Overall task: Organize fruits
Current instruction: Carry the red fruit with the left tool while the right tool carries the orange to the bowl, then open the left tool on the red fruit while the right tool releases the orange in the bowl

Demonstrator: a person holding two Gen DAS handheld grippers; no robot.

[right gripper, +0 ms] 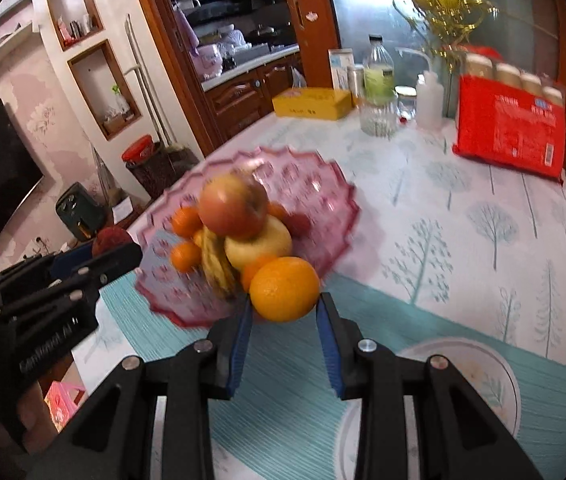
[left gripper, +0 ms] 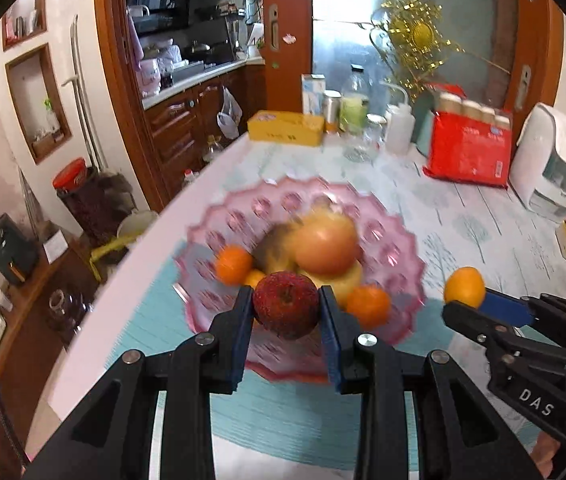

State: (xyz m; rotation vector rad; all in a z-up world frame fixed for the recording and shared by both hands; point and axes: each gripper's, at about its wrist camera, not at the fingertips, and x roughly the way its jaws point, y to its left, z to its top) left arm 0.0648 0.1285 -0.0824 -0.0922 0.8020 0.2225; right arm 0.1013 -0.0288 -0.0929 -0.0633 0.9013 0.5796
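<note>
A pink glass fruit bowl [left gripper: 395,240] [right gripper: 323,184] stands on the table's left side, holding a large apple [left gripper: 325,246] [right gripper: 231,210], a yellow apple [right gripper: 259,246], a banana [right gripper: 215,264] and several small oranges. My left gripper [left gripper: 286,308] is shut on a dark red apple [left gripper: 286,305] above the bowl's near rim; it also shows at the left in the right wrist view [right gripper: 111,246]. My right gripper [right gripper: 285,300] is shut on an orange [right gripper: 284,289] at the bowl's near right edge; the orange also shows in the left wrist view [left gripper: 464,286].
A teal placemat [right gripper: 403,320] lies under the bowl. A white plate [right gripper: 495,376] sits near right. At the back stand a yellow box [left gripper: 285,128], bottles [left gripper: 353,100], a red package [left gripper: 469,148] and a white appliance [left gripper: 555,164]. The table's left edge drops to the floor.
</note>
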